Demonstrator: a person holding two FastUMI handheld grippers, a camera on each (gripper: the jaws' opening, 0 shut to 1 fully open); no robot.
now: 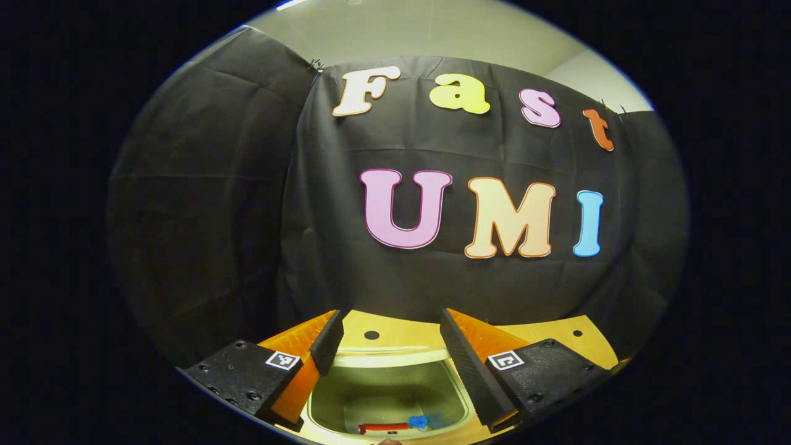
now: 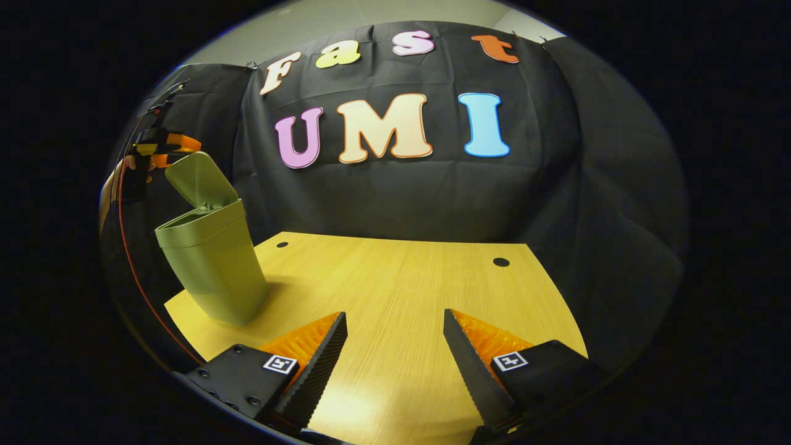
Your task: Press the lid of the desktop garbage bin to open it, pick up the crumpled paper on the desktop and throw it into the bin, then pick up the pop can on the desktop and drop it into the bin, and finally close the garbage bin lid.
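Left tool hangs spread over the open bin; something red and blue lies inside, indistinct. Right tool, spread, hovers over bare counter, bin at ten o'clock.

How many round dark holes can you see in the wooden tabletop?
2, seen in the right gripper view on the tabletop: one hole at the far edge near the open green bin, the other hole toward the far right corner. The bin may hide more.
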